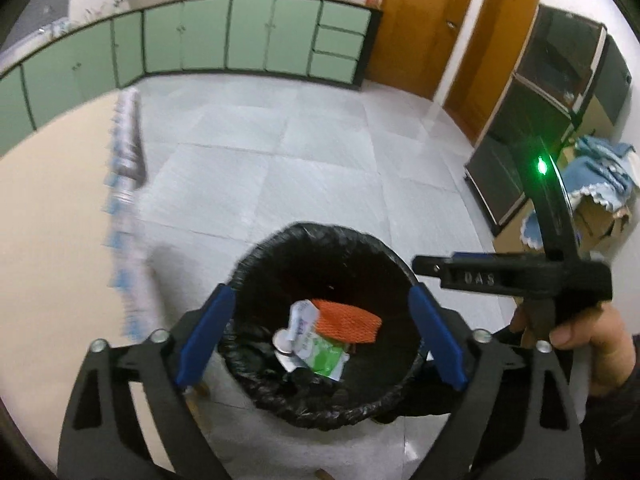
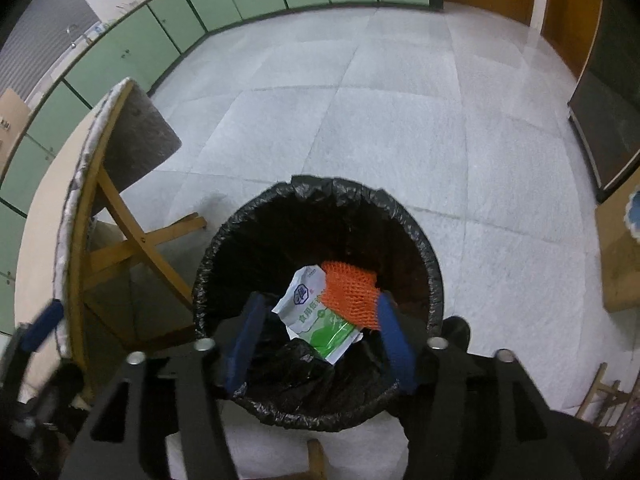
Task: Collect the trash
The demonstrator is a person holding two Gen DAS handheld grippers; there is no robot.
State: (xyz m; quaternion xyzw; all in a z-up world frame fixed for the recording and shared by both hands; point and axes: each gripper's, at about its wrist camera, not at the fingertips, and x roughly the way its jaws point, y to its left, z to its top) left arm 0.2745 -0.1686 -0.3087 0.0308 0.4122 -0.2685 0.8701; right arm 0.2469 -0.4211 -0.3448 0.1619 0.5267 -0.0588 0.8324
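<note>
A round bin lined with a black bag [image 1: 256, 256] stands on the floor below both grippers; it also shows in the right wrist view [image 2: 434, 264]. Inside lie an orange foam net [image 1: 346, 320], a white and green packet [image 1: 316, 344] and a small white lid. The same net [image 2: 350, 290] and packet [image 2: 316, 316] show in the right wrist view. My left gripper [image 1: 320, 332] is open and empty above the bin. My right gripper [image 2: 320, 340] is open and empty over the bin's mouth, and its body shows in the left view [image 1: 512, 276].
A round beige table [image 1: 52, 220] with a patterned edge stands left of the bin, on wooden legs [image 2: 132, 236]. Green cabinets [image 1: 248, 36] line the far wall. Wooden doors [image 1: 420, 20], a dark cabinet [image 1: 560, 92] and a cardboard box with blue cloth [image 1: 600, 184] are at the right.
</note>
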